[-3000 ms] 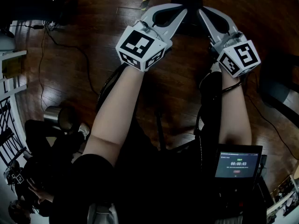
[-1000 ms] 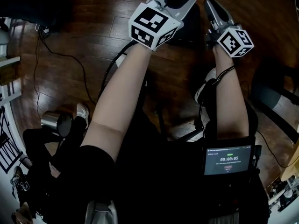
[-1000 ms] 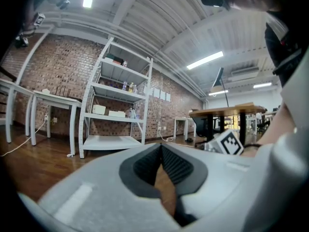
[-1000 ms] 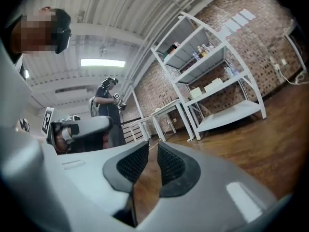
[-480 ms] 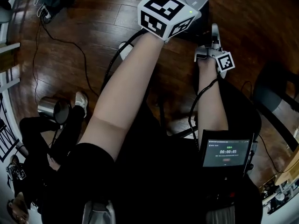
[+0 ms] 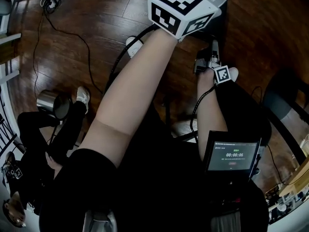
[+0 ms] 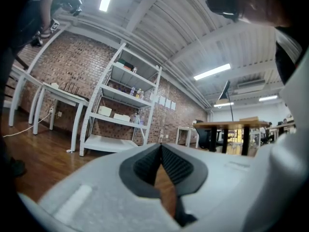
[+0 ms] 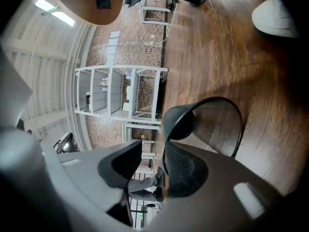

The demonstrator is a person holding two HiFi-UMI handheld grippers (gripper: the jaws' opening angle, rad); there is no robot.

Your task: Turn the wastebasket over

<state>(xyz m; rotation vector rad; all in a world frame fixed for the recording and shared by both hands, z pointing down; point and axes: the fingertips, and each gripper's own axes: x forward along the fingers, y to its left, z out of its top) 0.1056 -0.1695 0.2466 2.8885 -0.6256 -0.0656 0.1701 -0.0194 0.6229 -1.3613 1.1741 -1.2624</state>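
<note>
**Plank floor** (image 8: 222, 52): dark wood, running along one flank of the right gripper (image 8: 153, 145), which is rolled onto its side.

**White shelving unit** (image 7: 120, 108): set against a brick wall (image 7: 63, 66), far ahead of the left gripper (image 7: 161, 148) and to the left of its line.

**Black mesh wastebasket** (image 8: 215, 124): just beyond the right gripper's tips, offset toward its floor-side jaw. The rim and the dark solid base are both in sight. It is clear of both pads, and whether it lies or stands cannot be told.

**Left gripper:** pads pressed together at the tips, with nothing between them.

**Right gripper:** jaws spread, having just been opening. The gap between them holds nothing and shows only the distant room.

**Display screen** (image 6: 233, 155): lit, behind the right gripper, at the elbow end of that forearm (image 6: 208, 111).

**White shoe** (image 8: 276, 14): on the floor, well off to the right gripper's floor side.
</note>
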